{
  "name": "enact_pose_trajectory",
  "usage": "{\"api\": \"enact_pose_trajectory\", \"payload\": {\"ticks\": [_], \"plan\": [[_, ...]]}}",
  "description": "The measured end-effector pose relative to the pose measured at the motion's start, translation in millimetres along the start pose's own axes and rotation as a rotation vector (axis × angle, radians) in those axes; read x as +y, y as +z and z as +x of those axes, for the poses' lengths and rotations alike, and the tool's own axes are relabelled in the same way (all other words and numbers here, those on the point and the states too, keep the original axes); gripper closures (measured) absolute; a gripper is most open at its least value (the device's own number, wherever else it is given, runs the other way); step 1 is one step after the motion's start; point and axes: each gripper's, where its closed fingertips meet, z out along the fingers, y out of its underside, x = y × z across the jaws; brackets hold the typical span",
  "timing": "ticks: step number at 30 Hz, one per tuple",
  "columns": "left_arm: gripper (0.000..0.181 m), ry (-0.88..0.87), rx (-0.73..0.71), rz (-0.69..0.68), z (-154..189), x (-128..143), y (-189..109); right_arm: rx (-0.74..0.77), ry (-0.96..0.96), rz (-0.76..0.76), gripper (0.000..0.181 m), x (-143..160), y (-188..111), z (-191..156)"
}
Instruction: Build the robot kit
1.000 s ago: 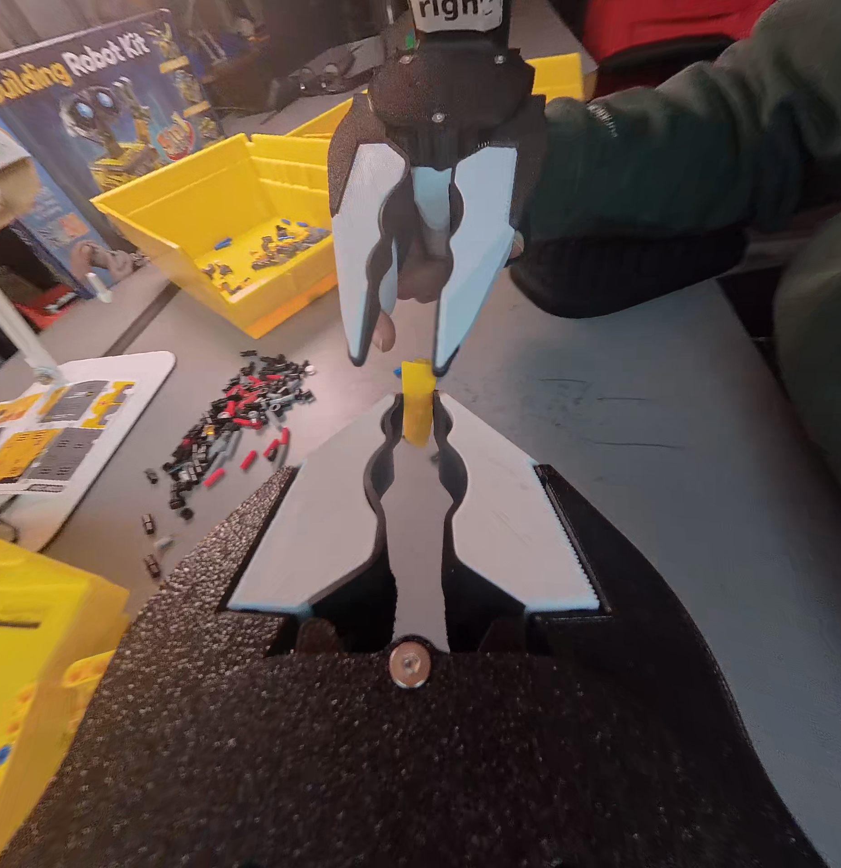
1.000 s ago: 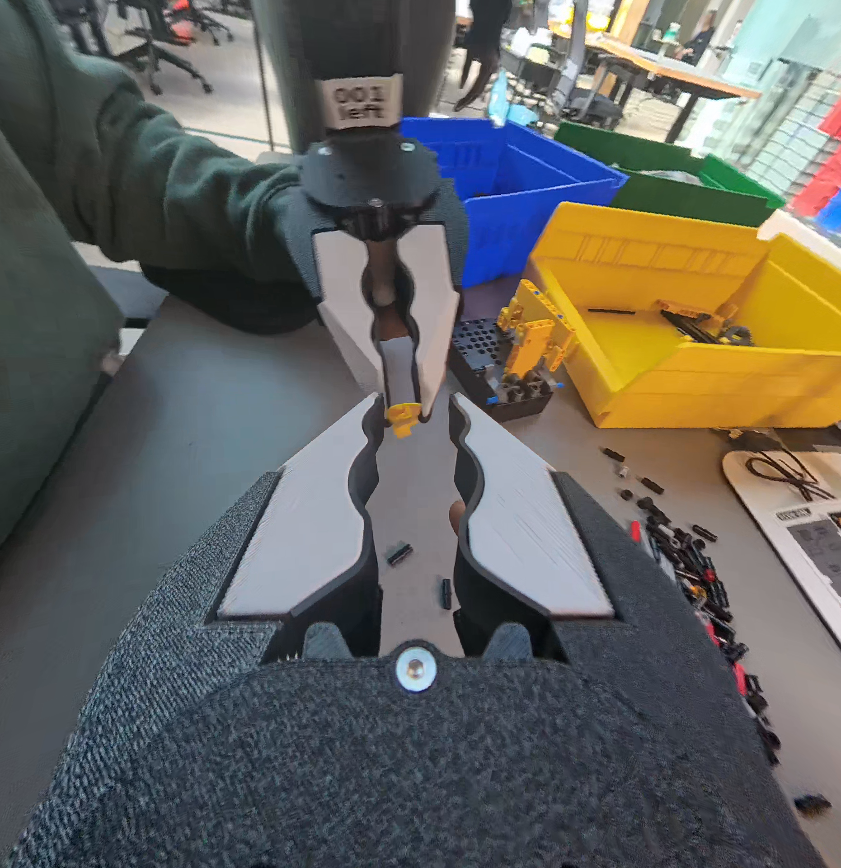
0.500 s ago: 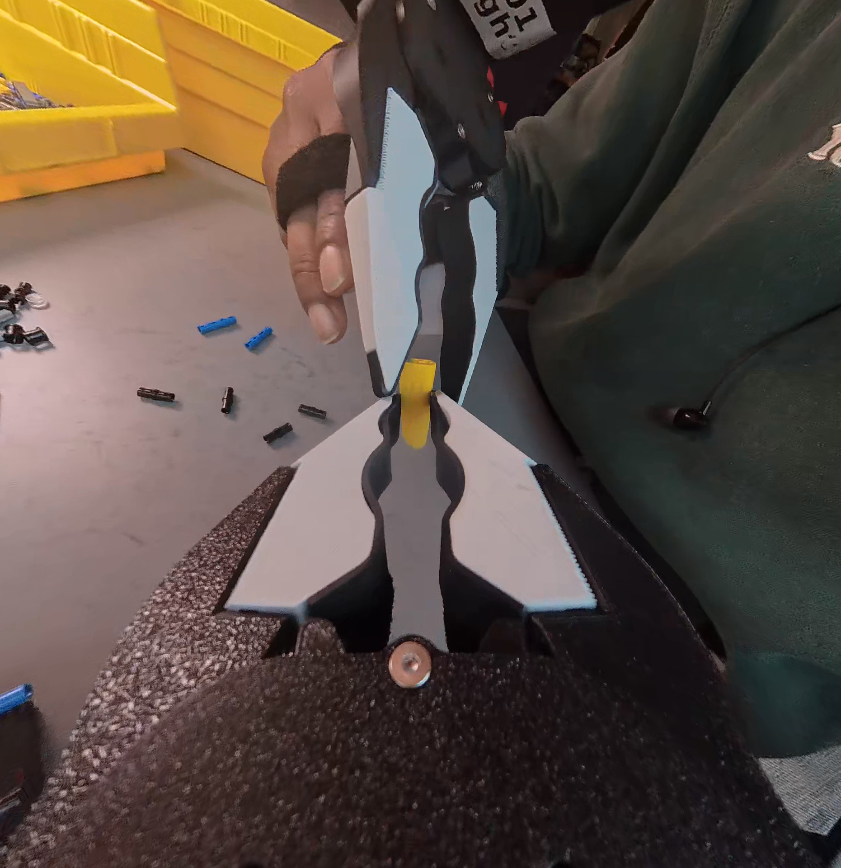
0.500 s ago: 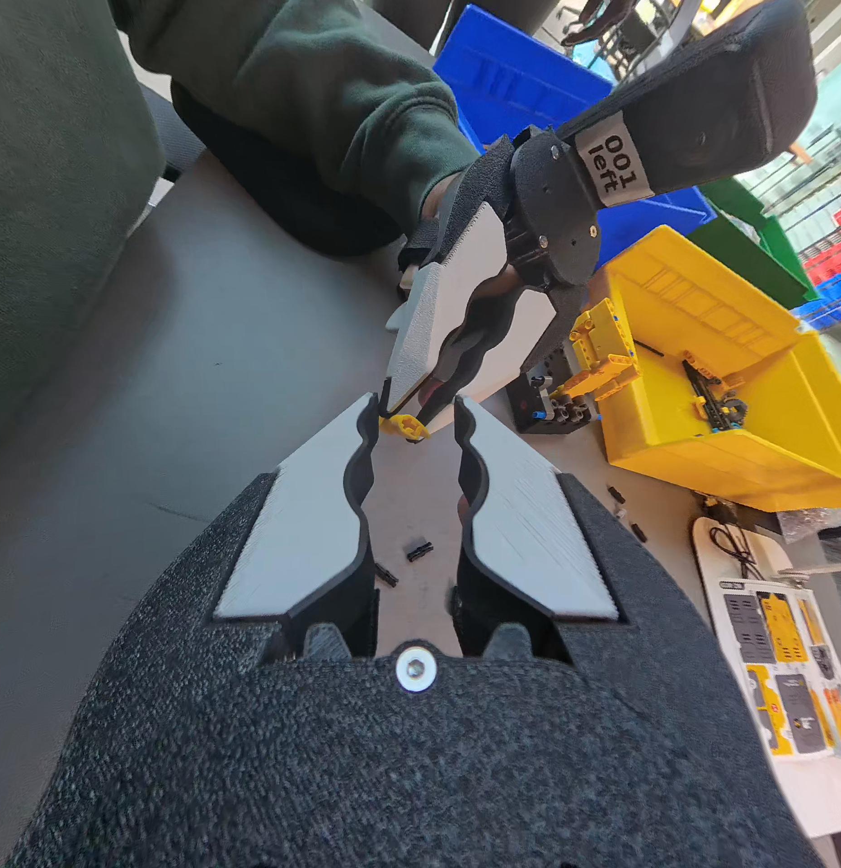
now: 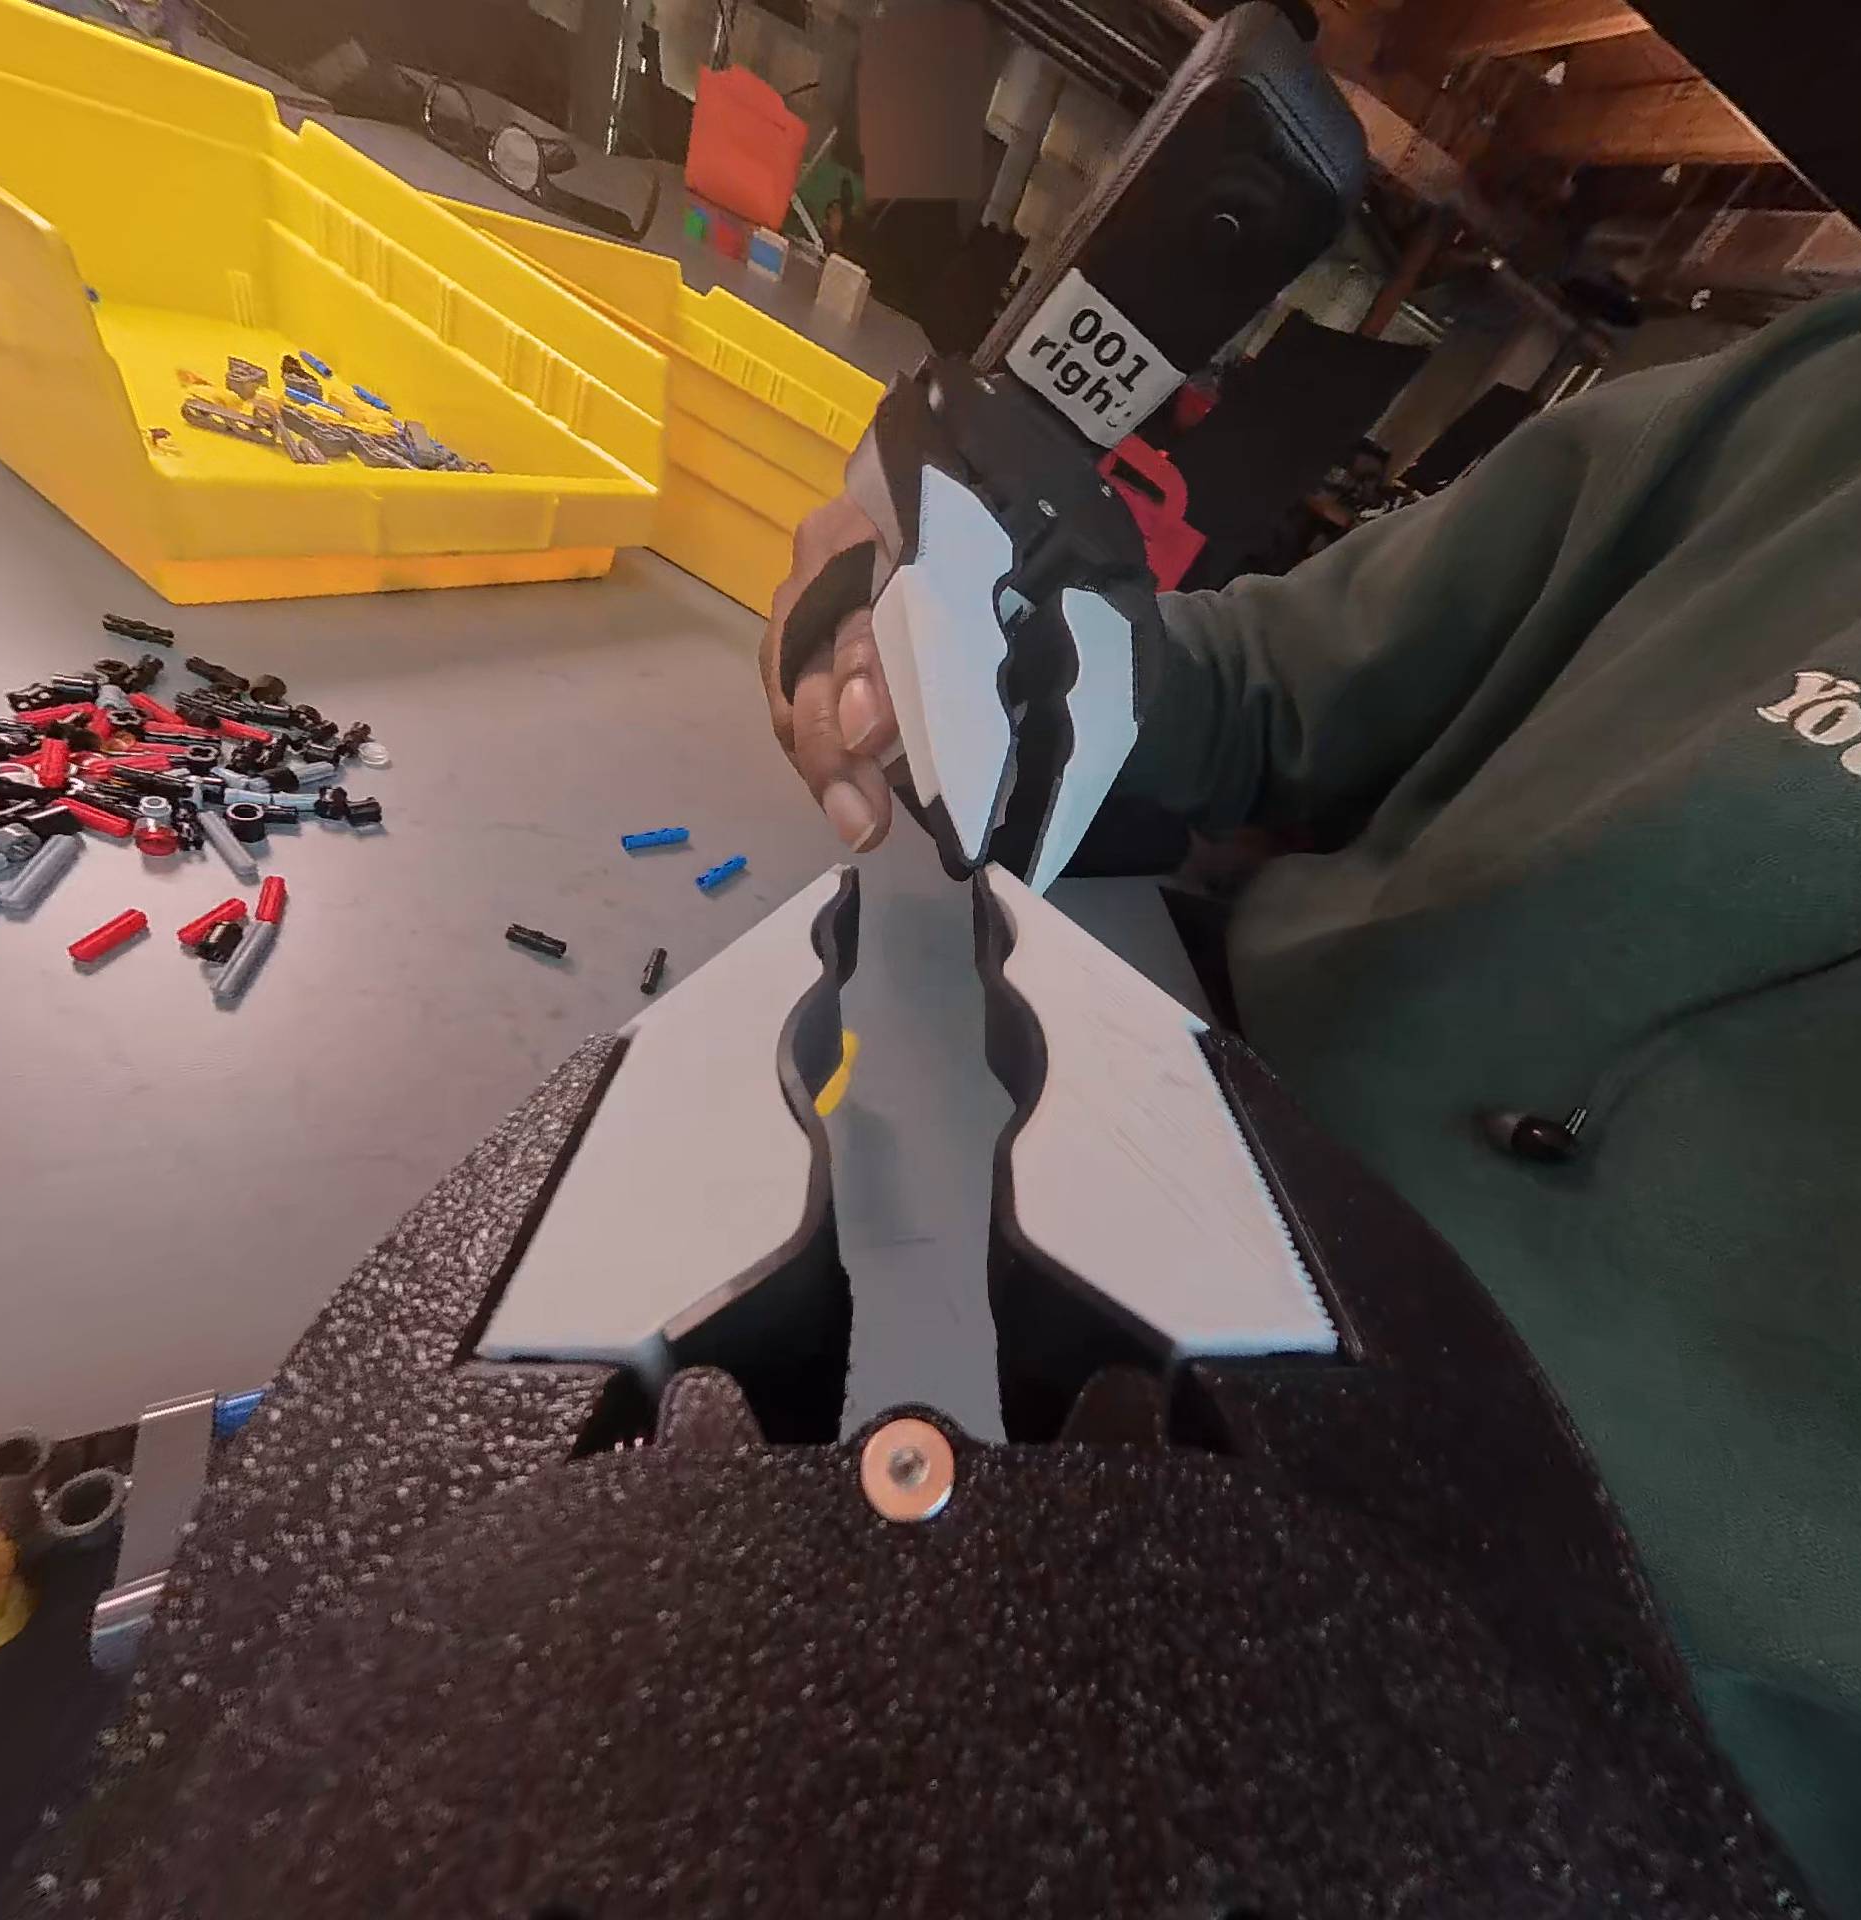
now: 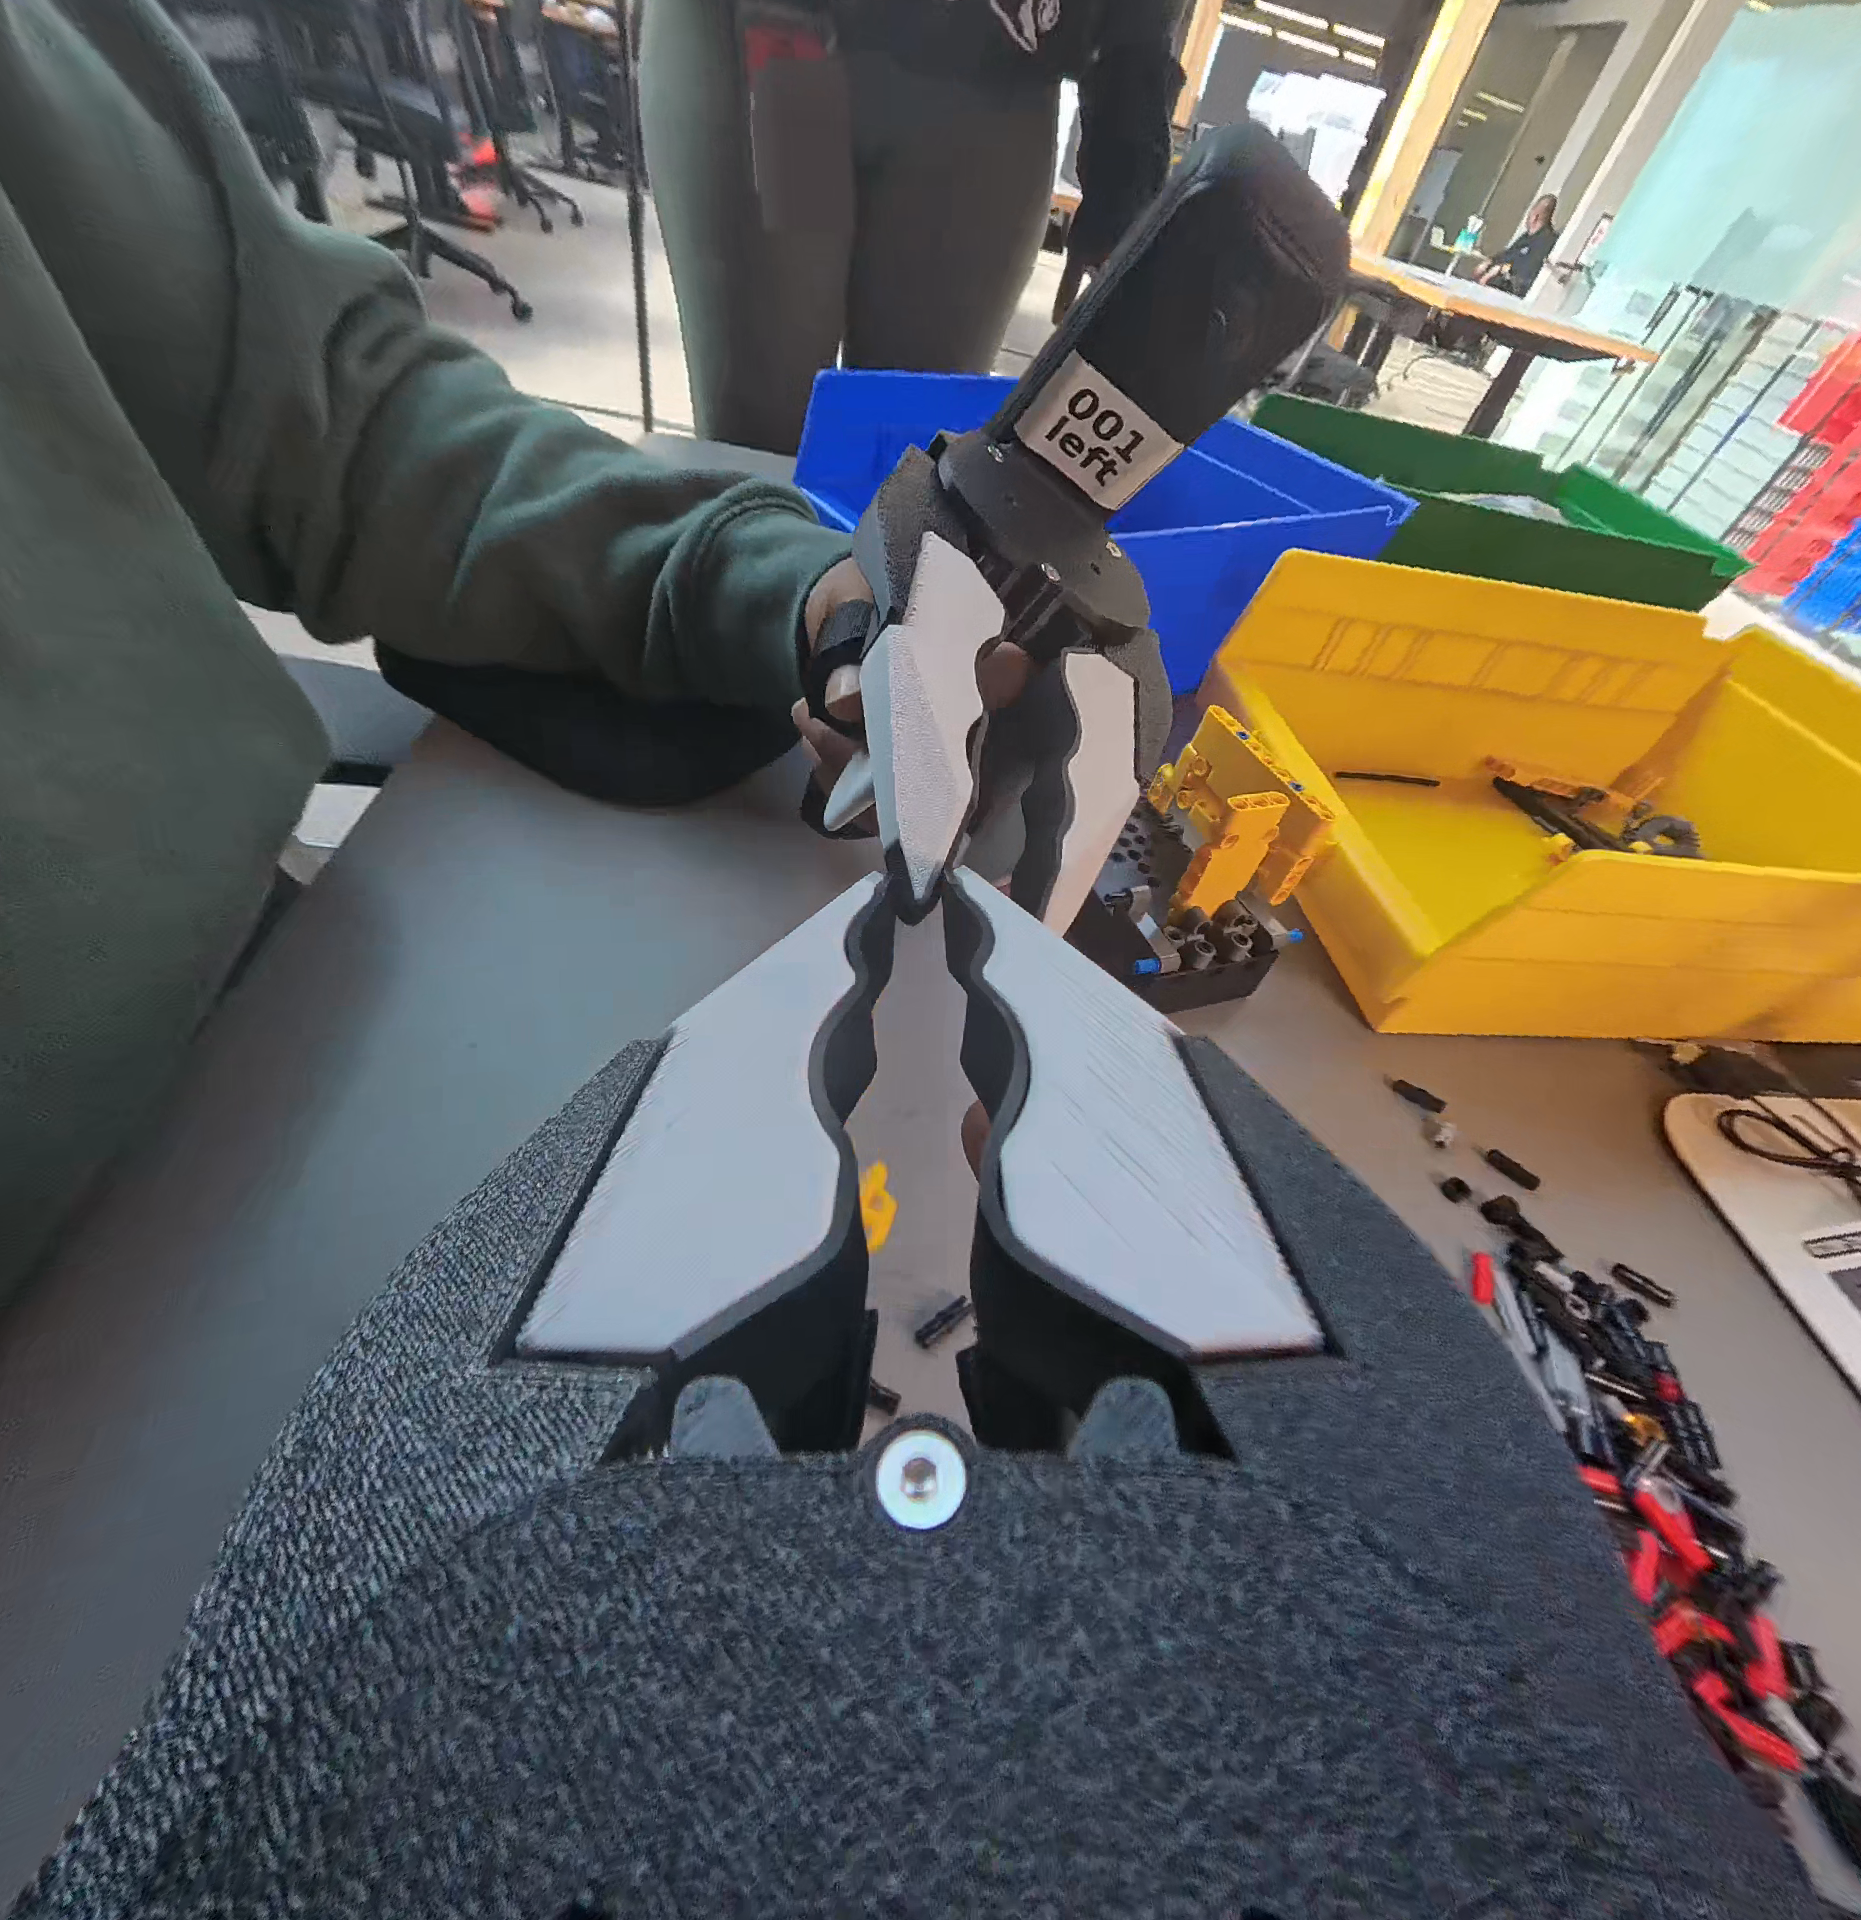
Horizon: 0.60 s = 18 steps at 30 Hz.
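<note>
Yellow piece (image 5: 838, 1075): loose, low between left gripper's (image 5: 915, 883) spread jaws.
Right gripper (image 5: 999, 868): just beyond, tip to tip.
Right view, jaws: drawn close; whether fully pressed, cannot tell.
Piece there: near, over bench (image 6: 490, 987), held by neither.

My left wrist view is mixed: the table (image 5: 406, 1091) reads evenly lit and grey, while the background behind the yellow bins (image 5: 386, 416) falls dim and brownish. My right wrist view is much brighter, with daylight pouring from the glazed wall (image 6: 1684, 260) at upper right, which washes out pale. Soft shadow pools on the table under the sleeve (image 6: 469, 520). Both lenses bend straight lines hard toward the edges. Near the bottom, each gripper body is soft and grainy. The loose parts (image 6: 1674, 1507) at my right edge smear with blur; the pile (image 5: 126, 758) stays sharp.
</note>
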Motion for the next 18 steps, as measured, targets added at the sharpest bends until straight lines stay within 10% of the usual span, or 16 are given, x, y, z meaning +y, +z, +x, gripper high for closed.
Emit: {"api": "enact_pose_trajectory", "payload": {"ticks": [10, 18], "plan": [[0.161, 0.206, -0.391, -0.015, -46.9, -5.8, -14.9, 0.189, 0.086, 0.126, 0.147, -17.8, -20.8, 42.9], [0.167, 0.270, -0.540, -0.063, -64.4, 0.3, -15.6, 0.428, 0.192, 0.387, 0.181, -60.7, -66.2, 81.2]]}}
